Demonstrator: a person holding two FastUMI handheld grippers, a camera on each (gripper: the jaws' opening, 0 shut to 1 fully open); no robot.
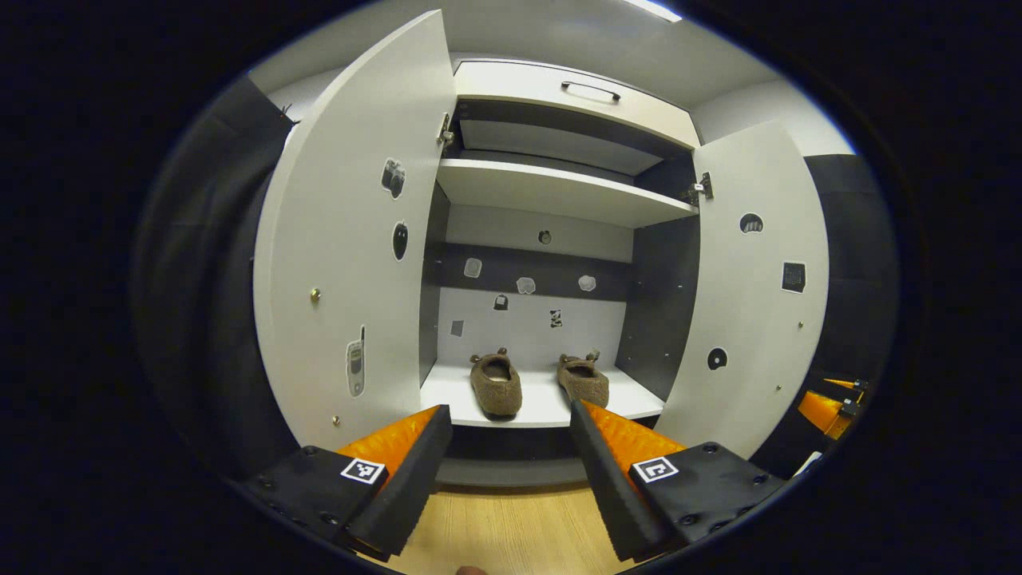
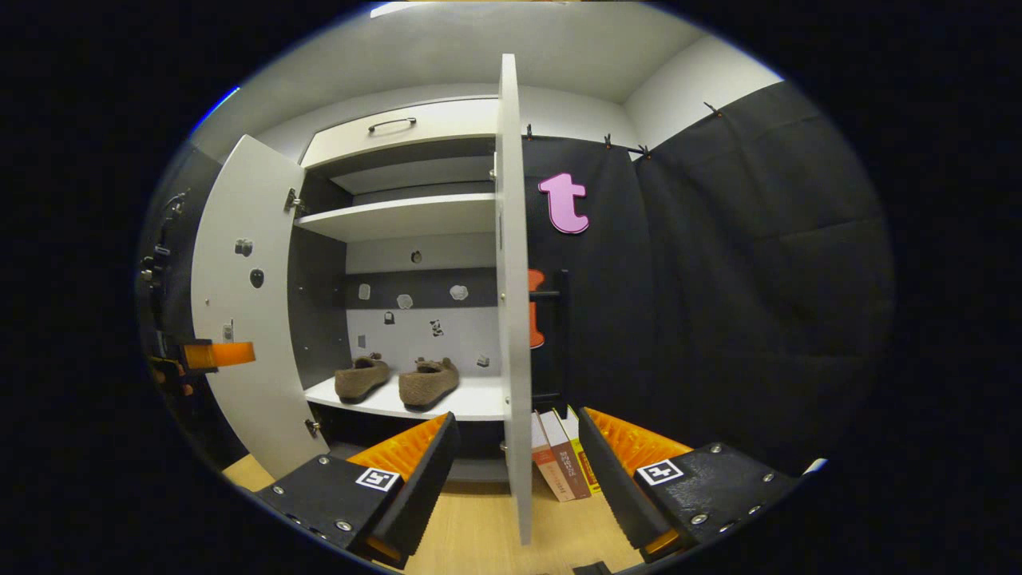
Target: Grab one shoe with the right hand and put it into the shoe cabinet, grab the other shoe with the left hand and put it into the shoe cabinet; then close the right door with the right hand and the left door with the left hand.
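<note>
Both shoes sit on the cabinet's bottom shelf [image 1: 543,403], at the centre of the left gripper view: the left shoe [image 1: 496,385] and the right shoe [image 1: 584,378], side by side and apart, toes toward me. So I judge the shoe steps done and the doors next.

My left gripper [image 1: 511,471] is spread and holds nothing; it faces the open cabinet from the bottom of the frame. My right gripper [image 2: 517,479] is also spread and empty, and the right door [image 2: 511,295] stands edge-on just above the gap between its fingers, running up the middle of the right gripper view. The left door [image 1: 351,239] swings wide at the left of the left gripper view.

The doors are stiff flat panels on hinges; I expect them to swing lightly but with smooth faces that could slip. I would push on the outer face near the free edge, away from the hinges. Some books [image 2: 563,459] lean just behind the right door's lower edge.
</note>
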